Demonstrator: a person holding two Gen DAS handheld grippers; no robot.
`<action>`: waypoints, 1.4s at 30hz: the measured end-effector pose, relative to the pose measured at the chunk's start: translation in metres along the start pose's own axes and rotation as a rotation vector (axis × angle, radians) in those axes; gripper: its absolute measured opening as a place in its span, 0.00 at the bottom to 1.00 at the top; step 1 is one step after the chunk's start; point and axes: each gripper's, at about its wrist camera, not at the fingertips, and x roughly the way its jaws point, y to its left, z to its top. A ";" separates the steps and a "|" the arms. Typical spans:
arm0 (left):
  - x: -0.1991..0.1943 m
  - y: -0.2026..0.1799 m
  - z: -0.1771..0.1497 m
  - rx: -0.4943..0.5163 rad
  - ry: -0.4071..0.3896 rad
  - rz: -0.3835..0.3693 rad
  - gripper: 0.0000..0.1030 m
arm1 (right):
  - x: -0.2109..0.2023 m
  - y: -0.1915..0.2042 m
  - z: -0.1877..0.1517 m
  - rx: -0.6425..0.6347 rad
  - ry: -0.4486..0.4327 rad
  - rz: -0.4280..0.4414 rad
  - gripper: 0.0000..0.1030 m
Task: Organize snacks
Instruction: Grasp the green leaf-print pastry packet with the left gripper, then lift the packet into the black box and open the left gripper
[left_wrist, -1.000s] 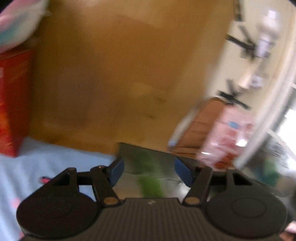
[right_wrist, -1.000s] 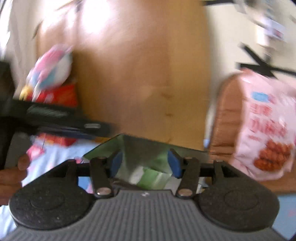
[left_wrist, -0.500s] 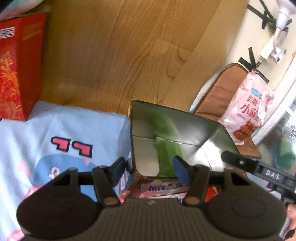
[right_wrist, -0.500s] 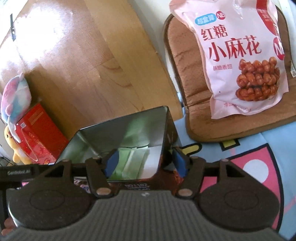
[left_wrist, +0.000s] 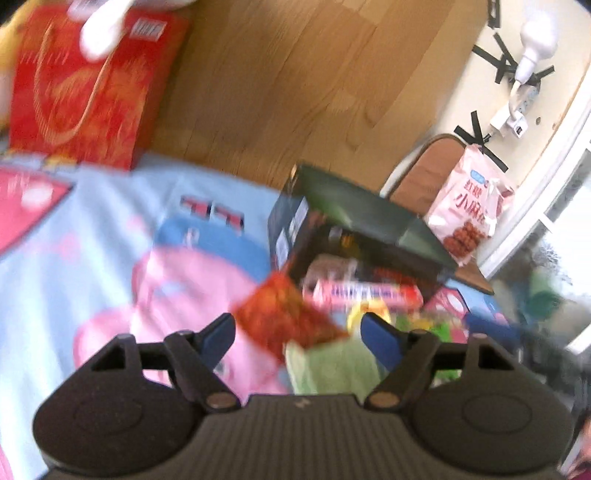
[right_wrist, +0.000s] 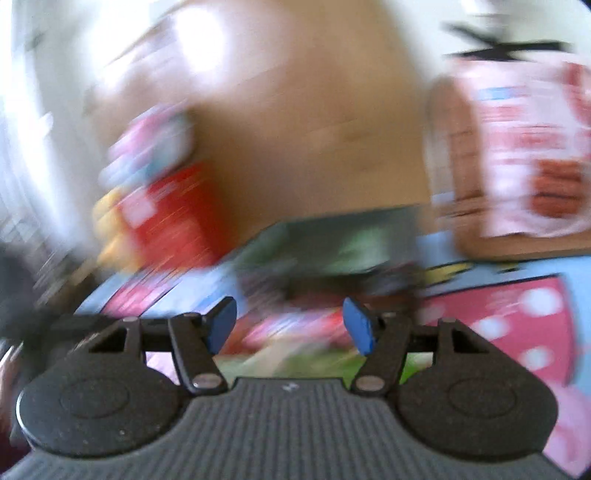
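Now the left tool (left_wrist: 297, 334) has just opened wider, box (left_wrist: 354, 229) farther off.

Two matching hand-held grippers are shown. The left gripper (left_wrist: 297, 334) is built of matte black plastic, with a ribbed grey centre plate flanked by two round housings. Blue pads are fitted on its fingertips (left_wrist: 376, 339), and brass-coloured pivot screws are set in the angled linkage arms. The right gripper (right_wrist: 290, 326) is made identically.
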 end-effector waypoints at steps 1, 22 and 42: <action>0.000 0.004 -0.005 -0.020 0.005 -0.007 0.74 | 0.003 0.017 -0.011 -0.056 0.048 0.074 0.65; 0.029 0.000 -0.023 -0.018 0.117 -0.055 0.36 | 0.076 0.053 -0.052 -0.309 0.224 -0.015 0.64; -0.023 -0.048 0.048 0.123 -0.034 -0.171 0.28 | 0.039 0.093 -0.015 -0.432 -0.043 -0.086 0.25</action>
